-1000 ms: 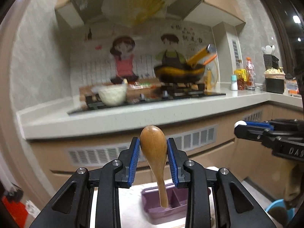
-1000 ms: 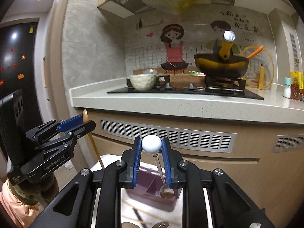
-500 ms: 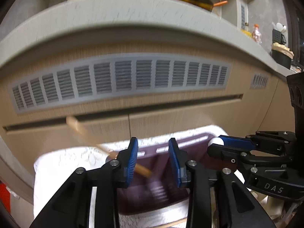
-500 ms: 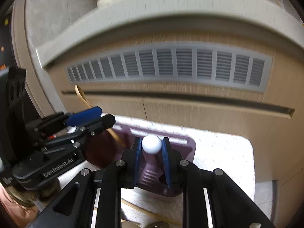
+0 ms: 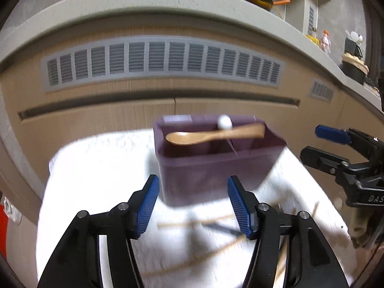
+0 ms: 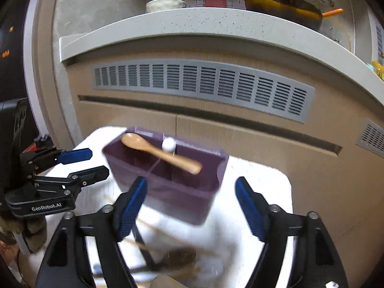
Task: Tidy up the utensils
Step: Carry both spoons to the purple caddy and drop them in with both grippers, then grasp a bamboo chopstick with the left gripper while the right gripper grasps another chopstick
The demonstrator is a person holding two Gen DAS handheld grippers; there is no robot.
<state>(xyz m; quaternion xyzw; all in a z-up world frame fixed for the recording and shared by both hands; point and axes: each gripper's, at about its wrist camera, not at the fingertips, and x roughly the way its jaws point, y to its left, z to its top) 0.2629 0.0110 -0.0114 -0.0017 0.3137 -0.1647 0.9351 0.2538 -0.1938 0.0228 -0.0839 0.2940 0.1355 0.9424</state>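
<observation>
Left tool (image 5: 192,206) and right tool (image 6: 189,206) are spread wide, nothing gripped. A wooden spoon (image 5: 211,136) is laid across the purple organizer (image 5: 216,168).

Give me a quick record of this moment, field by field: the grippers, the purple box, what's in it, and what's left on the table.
left gripper: open, empty
right gripper: open, empty
box: purple, divided, upright on the white cloth
wooden spoon: lying across the box's top, bowl to the left
white-knobbed utensil: standing in the box, knob up
loose utensils: on the cloth in front of the box, blurred
</observation>
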